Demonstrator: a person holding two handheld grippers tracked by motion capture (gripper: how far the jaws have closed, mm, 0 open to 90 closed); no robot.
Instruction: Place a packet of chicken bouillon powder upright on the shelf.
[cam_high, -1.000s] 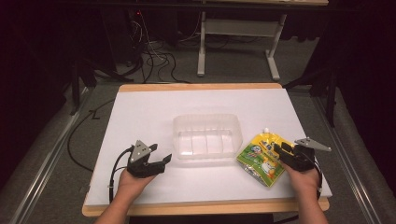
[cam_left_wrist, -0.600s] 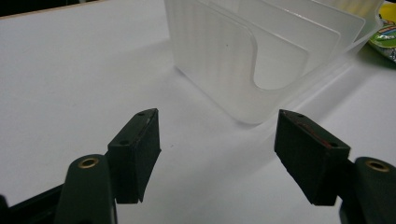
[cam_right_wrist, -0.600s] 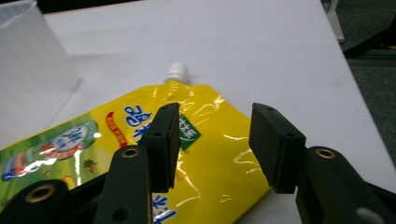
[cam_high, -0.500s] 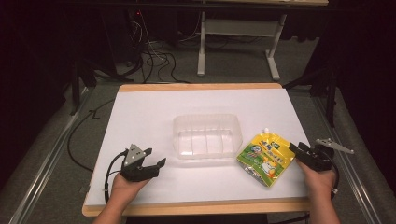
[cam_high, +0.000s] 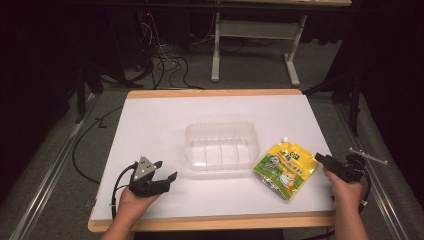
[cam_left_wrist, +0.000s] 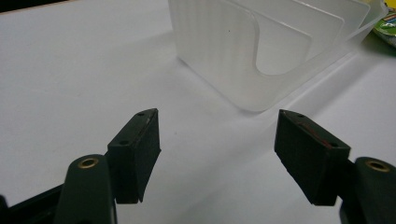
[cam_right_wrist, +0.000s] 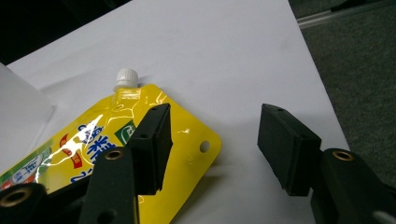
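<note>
1. Right gripper (cam_high: 320, 158) sitting at 4 o'clock on the table (cam_high: 165, 120), jaws parted, having just been opening, nothing between them, pads off the pouch.
2. Yellow spouted pouch (cam_high: 286, 168) lying flat just beside it toward 9 o'clock; in the right gripper view (cam_right_wrist: 212, 140) pouch corner (cam_right_wrist: 187, 140) passing under the left-hand jaw, other jaw standing over bare paper.
3. Pouch long axis running 1 to 7 o'clock, white cap (cam_right_wrist: 127, 77) pointing toward 1, far from the jaws.
4. Clear plastic tray (cam_high: 222, 131) sitting at table centre, just beside the pouch toward 10 o'clock.
5. Left gripper (cam_high: 167, 171) resting at 7 o'clock, spread, empty, aiming at the tray wall (cam_left_wrist: 219, 60), well apart from the pouch.
6. Judging right hand far nearer; reaching toward 9 o'clock across the pouch edge likely needed.
</note>
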